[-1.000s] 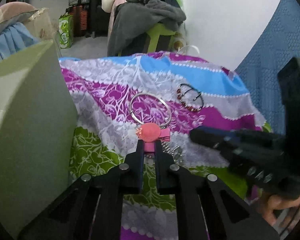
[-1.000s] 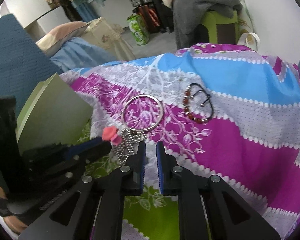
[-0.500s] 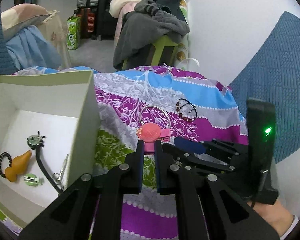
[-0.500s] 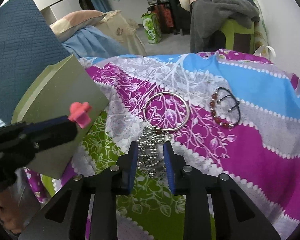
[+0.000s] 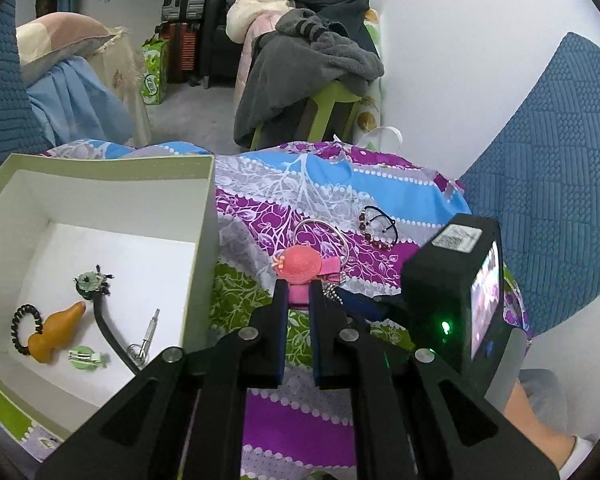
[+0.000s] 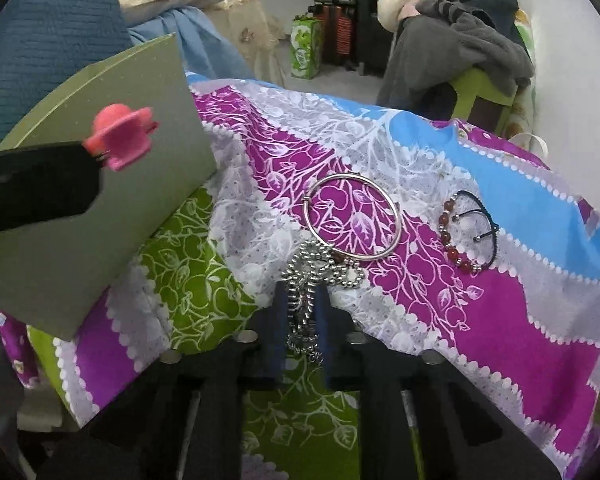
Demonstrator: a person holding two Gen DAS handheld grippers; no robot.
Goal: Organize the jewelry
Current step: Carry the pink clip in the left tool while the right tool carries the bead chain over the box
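Note:
My left gripper is shut on a pink hat-shaped hair clip, held in the air to the right of the open green box; the clip also shows in the right wrist view. My right gripper is open, its fingers on either side of a silver bead chain lying on the patterned cloth. A silver bangle and a red bead bracelet with black cord lie beyond the chain.
The box holds a black spiral hair tie, an orange piece, a small green clip, a black cord item and a small metal piece. A blue headboard stands at right, a clothes-covered chair behind.
My left gripper rose and drew back with the pink clip, bringing the inside of the box into view. My right gripper opened and moved forward over the bead chain.

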